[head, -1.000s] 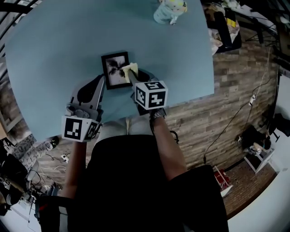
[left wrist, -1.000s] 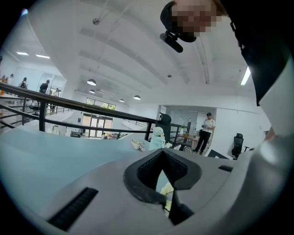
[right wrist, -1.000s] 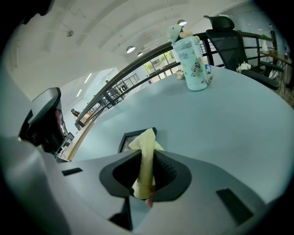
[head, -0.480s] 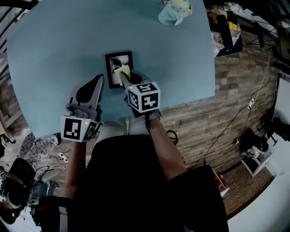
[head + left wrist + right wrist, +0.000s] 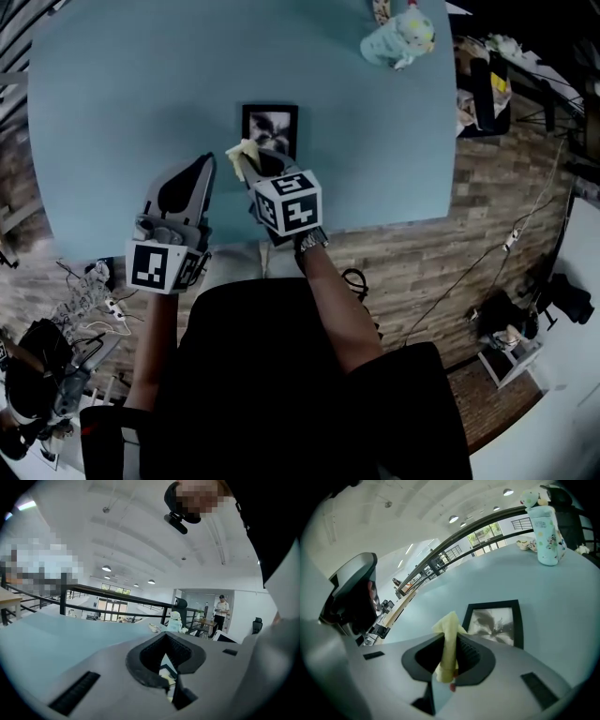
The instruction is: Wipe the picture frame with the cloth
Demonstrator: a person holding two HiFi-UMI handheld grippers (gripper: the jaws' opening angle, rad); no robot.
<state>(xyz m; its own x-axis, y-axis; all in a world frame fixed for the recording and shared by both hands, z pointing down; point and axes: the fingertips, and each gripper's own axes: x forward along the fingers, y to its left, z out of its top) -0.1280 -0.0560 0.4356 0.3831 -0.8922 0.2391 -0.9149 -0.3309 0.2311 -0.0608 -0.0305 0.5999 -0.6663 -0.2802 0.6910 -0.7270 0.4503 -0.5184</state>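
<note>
A small black picture frame [image 5: 270, 127] with a dark flower print lies flat on the blue table [image 5: 122, 94]; the right gripper view shows the frame [image 5: 494, 623] just beyond the jaws. My right gripper [image 5: 248, 164] is shut on a pale yellow cloth [image 5: 242, 152], which sticks up from between the jaws [image 5: 449, 639]. The cloth hangs just off the frame's near left corner, and I cannot tell whether it touches. My left gripper [image 5: 202, 171] rests near the table's front edge, left of the right one, jaws together and holding nothing [image 5: 166, 665].
A pale green bottle [image 5: 398, 39] with cartoon print stands at the table's far right, also visible in the right gripper view [image 5: 546, 534]. Right of the table lies a wooden floor with cables. Railings and a hall show behind the table.
The right gripper has drawn the cloth across the frame, from its right side to off its near left corner. The left gripper has stayed in place.
</note>
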